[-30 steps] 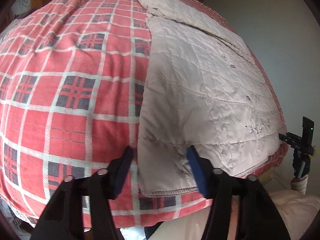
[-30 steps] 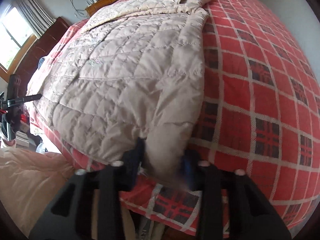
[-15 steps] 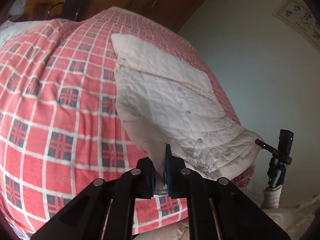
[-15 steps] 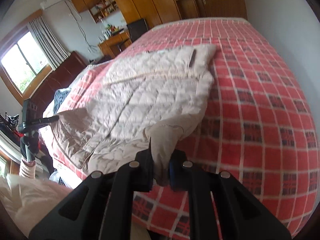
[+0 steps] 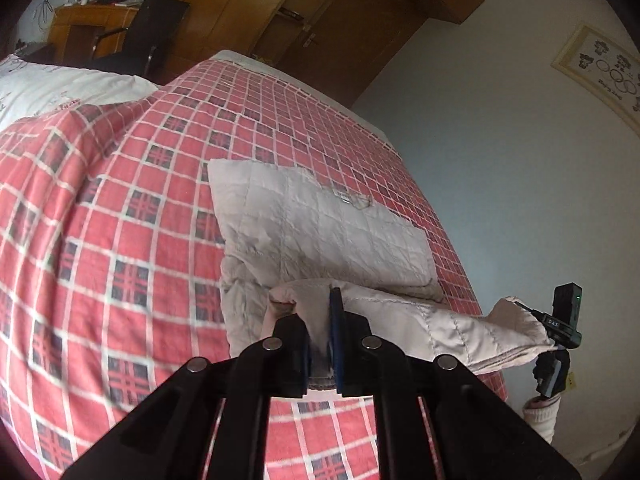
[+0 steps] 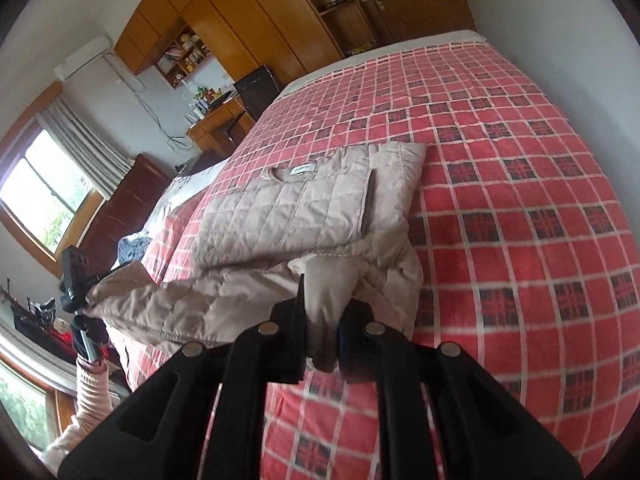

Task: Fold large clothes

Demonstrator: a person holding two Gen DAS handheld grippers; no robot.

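While beige quilted jacket (image 5: 320, 236) lies on red plaid bedspread (image 5: 120, 240), we clench hem: left gripper (image 5: 320, 344), right gripper (image 6: 322, 340).

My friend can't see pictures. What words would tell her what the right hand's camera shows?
The right gripper is shut on the lifted hem of a beige quilted jacket, whose upper half lies on a bed with a red plaid bedspread. At far left, the left gripper holds the hem's other corner; wooden wardrobes stand behind.
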